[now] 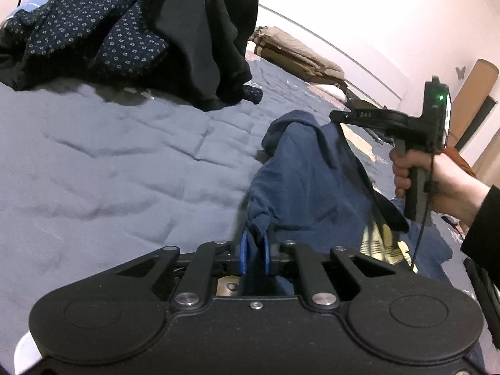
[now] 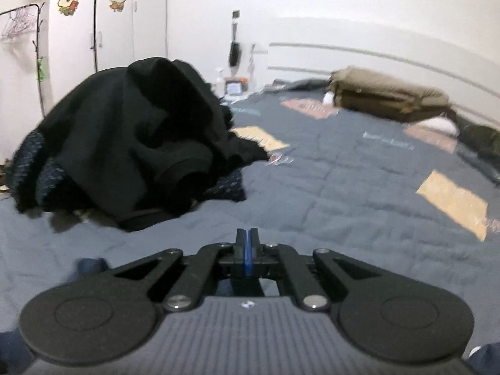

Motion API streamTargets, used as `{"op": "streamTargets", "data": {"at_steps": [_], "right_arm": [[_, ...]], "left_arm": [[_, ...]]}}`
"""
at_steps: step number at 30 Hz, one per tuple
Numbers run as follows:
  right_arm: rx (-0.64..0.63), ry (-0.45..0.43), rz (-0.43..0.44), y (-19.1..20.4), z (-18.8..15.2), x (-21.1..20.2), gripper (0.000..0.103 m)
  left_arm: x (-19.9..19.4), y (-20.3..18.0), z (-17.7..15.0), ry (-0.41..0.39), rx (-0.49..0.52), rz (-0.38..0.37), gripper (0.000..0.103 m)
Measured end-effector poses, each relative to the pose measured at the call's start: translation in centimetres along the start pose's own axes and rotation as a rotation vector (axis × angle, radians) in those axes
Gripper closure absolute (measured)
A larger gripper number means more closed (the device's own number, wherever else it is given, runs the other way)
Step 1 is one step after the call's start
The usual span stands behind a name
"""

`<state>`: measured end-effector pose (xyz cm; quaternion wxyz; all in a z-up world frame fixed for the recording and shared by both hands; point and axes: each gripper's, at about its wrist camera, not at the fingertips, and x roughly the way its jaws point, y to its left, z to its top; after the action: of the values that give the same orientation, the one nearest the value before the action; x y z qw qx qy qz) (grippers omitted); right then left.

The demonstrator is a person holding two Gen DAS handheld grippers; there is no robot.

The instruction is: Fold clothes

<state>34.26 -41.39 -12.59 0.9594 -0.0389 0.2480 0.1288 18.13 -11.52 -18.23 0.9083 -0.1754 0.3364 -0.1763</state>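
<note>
The left tool (image 1: 254,248) is clamped on a bunched fold of the blue garment (image 1: 306,172), with cloth pinched between its blue pads (image 1: 243,251). In the left wrist view, the garment rises from the pads toward 1 o'clock and drapes across the bed (image 1: 109,162); a yellow striped print (image 1: 379,245) shows on its lower part at 3 o'clock.

The right tool (image 1: 336,115) sits at 2 o'clock in the left wrist view, touching the upper edge of the blue garment. A hand (image 1: 437,181) in a dark sleeve (image 1: 481,218) grips its handle. In the right wrist view, the right tool (image 2: 247,234) has its jaws together, pads meeting; whether cloth lies between them cannot be told from that view.

A pile of dark clothes (image 1: 140,31) lies on the bed at 11 o'clock, well apart from the blue garment: a dotted navy piece (image 1: 84,34) under a black one (image 1: 200,31). A folded tan blanket (image 2: 390,97) rests near the headboard at 1 o'clock.
</note>
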Motion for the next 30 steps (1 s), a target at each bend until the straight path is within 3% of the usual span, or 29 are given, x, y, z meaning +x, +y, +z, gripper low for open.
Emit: {"op": "streamTargets", "data": {"at_steps": [2,4,8,11,13,16,21,30], "right_arm": [[0.004,-0.023,-0.054,-0.2,-0.5,0.4,0.103],[0.060,0.045,-0.019,-1.0,-0.6,1.2,0.102],[0.120,0.032,0.048,-1.9,-0.5,-1.7,0.096],[0.157,0.032,0.093,-2.7,-0.2,-5.0,0.089],[0.180,0.017,0.117,-3.1,-0.1,-7.9,0.076],[0.198,-0.001,0.113,-3.5,-0.3,-12.3,0.066],[0.235,-0.003,0.082,-4.0,-2.4,-19.7,0.063],[0.338,0.100,-0.121,-6.8,-10.8,-29.3,0.060]], "left_arm": [[-0.1,0.1,0.1,0.000,-0.002,0.004,0.093],[0.0,0.0,0.1,0.014,0.004,0.013,0.092],[0.0,-0.2,0.1,0.022,0.025,0.029,0.089],[-0.4,-0.4,0.5,0.014,0.027,0.024,0.088],[-0.9,-0.8,0.8,0.003,0.041,0.025,0.085],[-1.7,-1.6,1.3,-0.021,0.066,0.027,0.081],[-3.1,-3.1,2.1,-0.060,0.103,-0.004,0.076],[-2.5,-6.2,0.8,-0.017,0.176,-0.068,0.069]]}}
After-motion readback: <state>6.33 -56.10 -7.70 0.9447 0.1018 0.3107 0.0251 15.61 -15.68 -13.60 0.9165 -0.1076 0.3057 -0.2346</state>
